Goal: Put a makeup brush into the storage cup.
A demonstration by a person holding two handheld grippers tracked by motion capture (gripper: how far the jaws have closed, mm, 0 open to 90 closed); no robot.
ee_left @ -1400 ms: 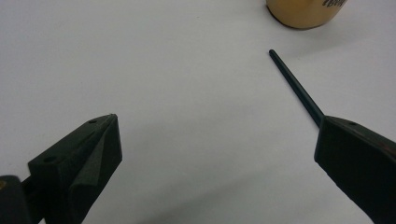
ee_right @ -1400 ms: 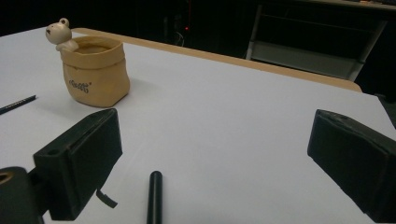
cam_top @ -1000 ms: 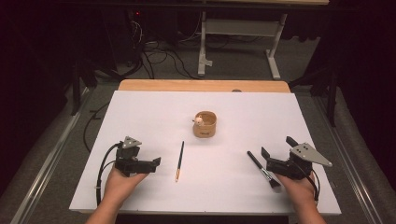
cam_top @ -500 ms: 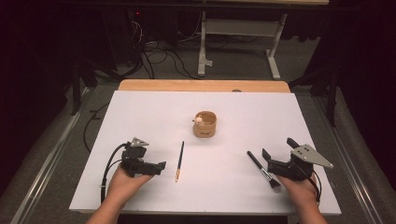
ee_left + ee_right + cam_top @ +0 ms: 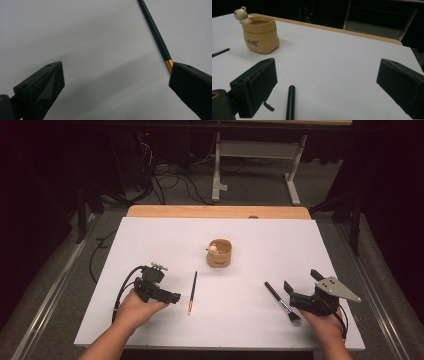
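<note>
A thin dark brush with a gold ferrule [image 5: 192,292] lies on the white sheet, just right of my left gripper [image 5: 170,297]. In the left gripper view that brush [image 5: 155,32] runs up from beside the right jaw, and my left gripper [image 5: 116,80] is open and empty above bare sheet. A black makeup brush [image 5: 281,301] lies just left of my right gripper [image 5: 292,292]. Its black handle [image 5: 290,102] points up between the jaws of my right gripper [image 5: 327,82], which is open. A tan pot with a small bear figure [image 5: 219,253] stands mid-table, also seen as the pot [image 5: 260,33] far left.
The white sheet [image 5: 150,240] covers a wooden table whose far edge [image 5: 215,211] shows beyond it. Cables and a metal stand's legs [image 5: 255,170] lie on the dark floor behind the table.
My left gripper has slid right and turned toward the thin brush. The right gripper has stayed nearly still by the makeup brush.
</note>
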